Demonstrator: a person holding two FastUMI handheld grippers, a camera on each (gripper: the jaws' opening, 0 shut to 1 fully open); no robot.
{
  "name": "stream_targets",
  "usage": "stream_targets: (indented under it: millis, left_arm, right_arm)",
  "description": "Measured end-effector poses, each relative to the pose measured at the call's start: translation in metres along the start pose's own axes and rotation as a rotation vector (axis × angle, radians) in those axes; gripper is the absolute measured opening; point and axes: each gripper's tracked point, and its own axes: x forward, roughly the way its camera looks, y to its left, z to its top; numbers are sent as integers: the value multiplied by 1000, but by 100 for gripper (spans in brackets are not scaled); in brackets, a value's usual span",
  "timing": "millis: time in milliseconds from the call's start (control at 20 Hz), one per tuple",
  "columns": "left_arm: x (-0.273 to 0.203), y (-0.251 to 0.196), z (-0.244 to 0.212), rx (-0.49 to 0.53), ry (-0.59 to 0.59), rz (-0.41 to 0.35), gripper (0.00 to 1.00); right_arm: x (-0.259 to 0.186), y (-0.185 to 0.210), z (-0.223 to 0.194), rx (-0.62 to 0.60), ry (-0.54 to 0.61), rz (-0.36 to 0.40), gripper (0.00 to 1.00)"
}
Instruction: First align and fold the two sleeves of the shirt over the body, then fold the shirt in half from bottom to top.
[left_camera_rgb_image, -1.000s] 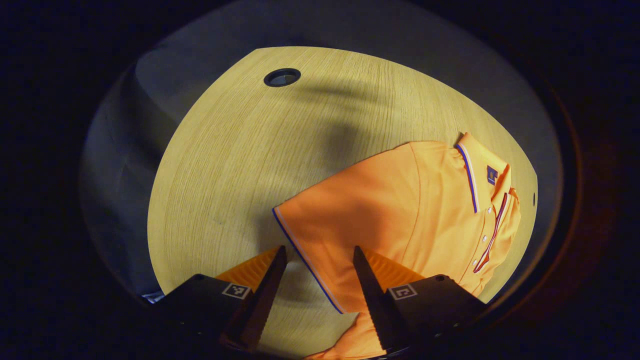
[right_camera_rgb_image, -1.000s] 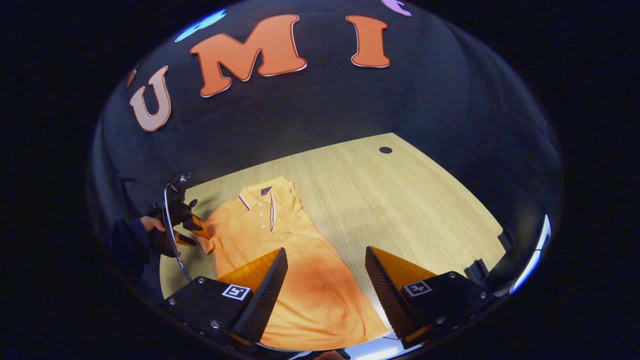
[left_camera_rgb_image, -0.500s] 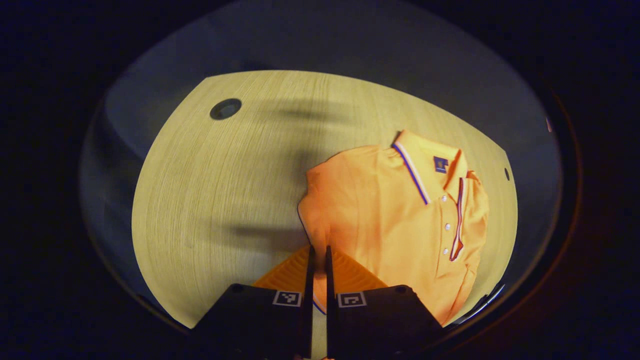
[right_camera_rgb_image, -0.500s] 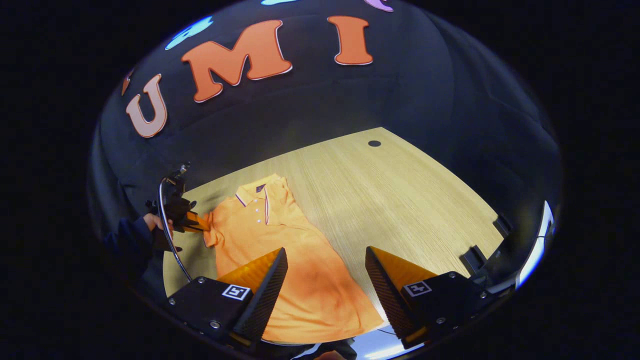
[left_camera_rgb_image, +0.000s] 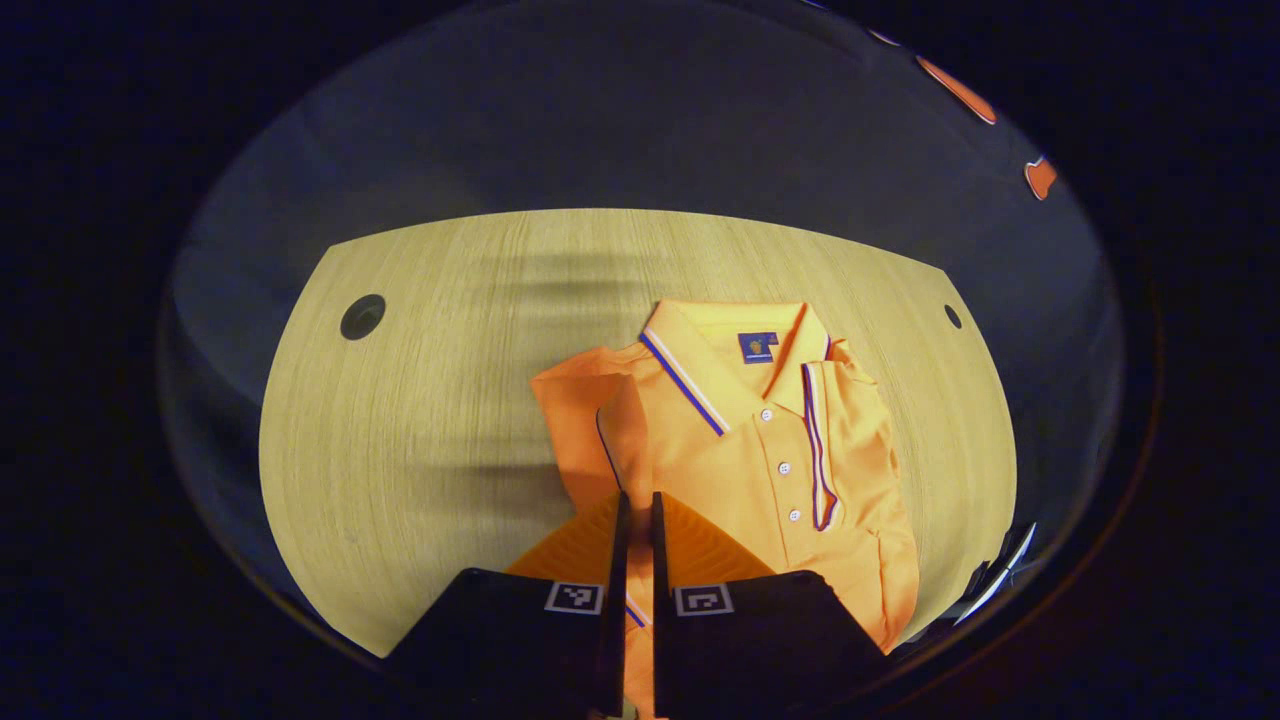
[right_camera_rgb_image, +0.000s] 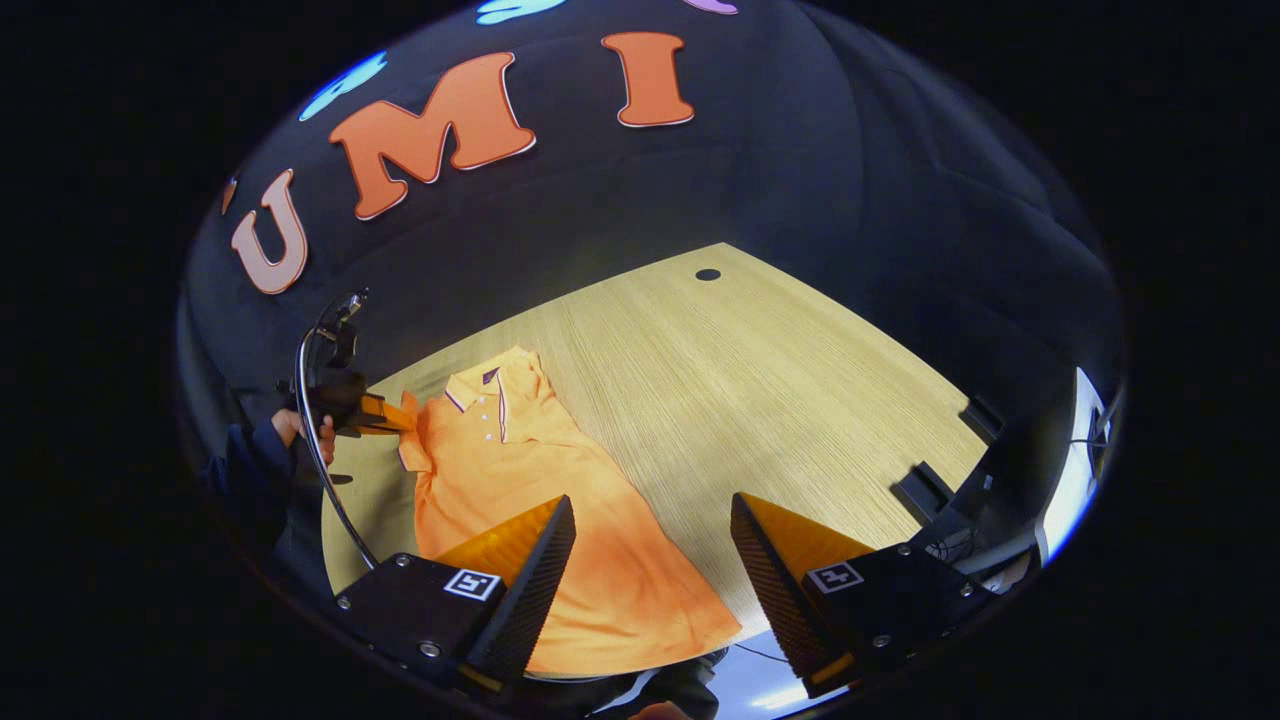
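An orange polo shirt (left_camera_rgb_image: 760, 470) lies on the light wooden table (left_camera_rgb_image: 420, 420), collar at the far end. My left gripper (left_camera_rgb_image: 636, 500) is shut on the striped cuff of the near sleeve (left_camera_rgb_image: 585, 410), which is lifted and doubled in toward the chest. The opposite shoulder edge (left_camera_rgb_image: 860, 400) looks tucked over the body. In the right gripper view the shirt (right_camera_rgb_image: 520, 490) stretches away to the left. There a hand (right_camera_rgb_image: 290, 428) holds the left gripper (right_camera_rgb_image: 382, 413) at the shoulder. My right gripper (right_camera_rgb_image: 650, 550) hangs open above the hem area with nothing between its fingers.
A round cable hole (left_camera_rgb_image: 362, 316) sits at the table's far left and a smaller hole (left_camera_rgb_image: 952, 316) at the far right. Bare wood (right_camera_rgb_image: 760, 380) spreads to the right of the shirt. Dark brackets (right_camera_rgb_image: 925, 490) stand at the table's right edge.
My left gripper closed on the sleeve cuff, then carried it up and inward over the shirt. The right gripper stayed open and drifted slightly back from the shirt.
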Motion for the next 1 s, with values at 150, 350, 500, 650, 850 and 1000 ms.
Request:
stream_targets:
  millis: [150, 350, 500, 650, 850, 1000]
  left_arm:
    - [12, -23, 1, 20, 8, -49, 12]
    - [31, -51, -11, 16, 53, -134, 18]
    - [36, -70, -20, 8, 73, -193, 38]
    - [31, -74, -27, 33, 65, -191, 70]
    - [9, -69, -43, 62, 43, -137, 97]
    - [-22, -68, -52, 60, -6, -121, 99]
  right_arm:
    - [-5, -7, -7, 16, 3, -18, 96]
    - [-6, -18, -20, 42, 22, -33, 95]
    - [-7, -24, -25, 53, 30, -47, 96]
    - [-8, -28, -31, 54, 36, -45, 95]
    - [-6, -29, -32, 16, 34, -17, 96]
    - [-3, -27, -32, -31, 38, 23, 98]
